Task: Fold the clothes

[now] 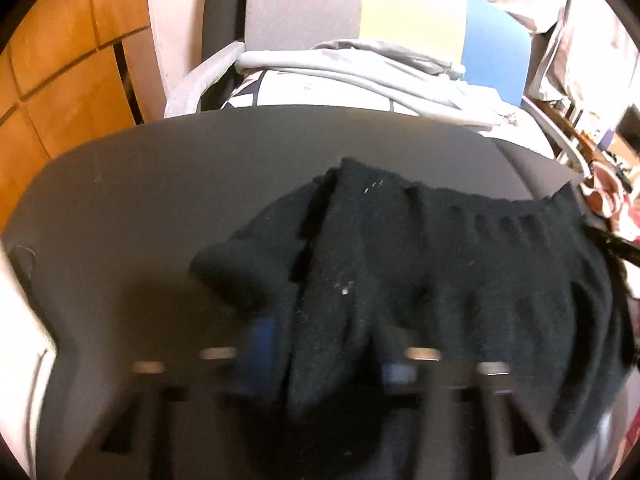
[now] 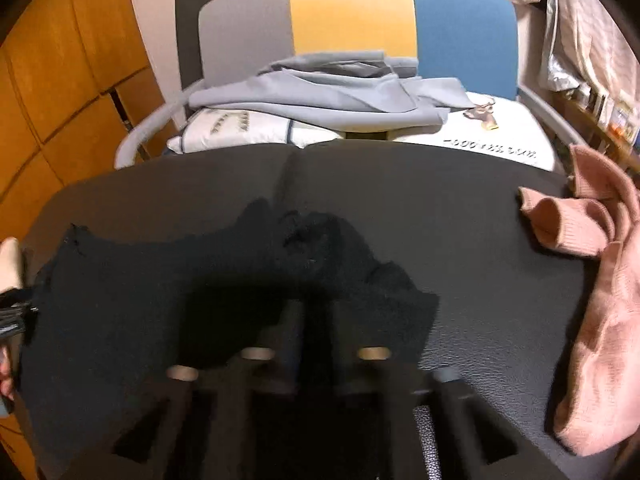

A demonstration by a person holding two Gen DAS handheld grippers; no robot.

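Left tongs (image 1: pixel 320 364): closed on a near fold of the black knit garment (image 1: pixel 420 264), cloth bunched between the fingers and hiding their tips. Right tongs (image 2: pixel 316 356): likewise pinched on the same garment's near edge, fabric draped over the fingers.

Black knit garment: on the dark bench (image 1: pixel 160 184), spread crosswise, rumpled, ribbed hem toward the far right in the left wrist view, ragged far edge in the right wrist view; partly lifted at the near side, rest lying on the surface.

Pink ribbed garment (image 2: pixel 592 304): at the bench's right edge, loose and unfolded, well apart from the black one.

Grey cloth (image 2: pixel 328 92): heaped on the chair (image 2: pixel 460 24) beyond the bench, not neatly folded.

Progress, as judged: black piece mid-handling, no finished fold visible; pink and grey pieces lying unfolded; no tidy stack in view. Most of the folding seemingly left.
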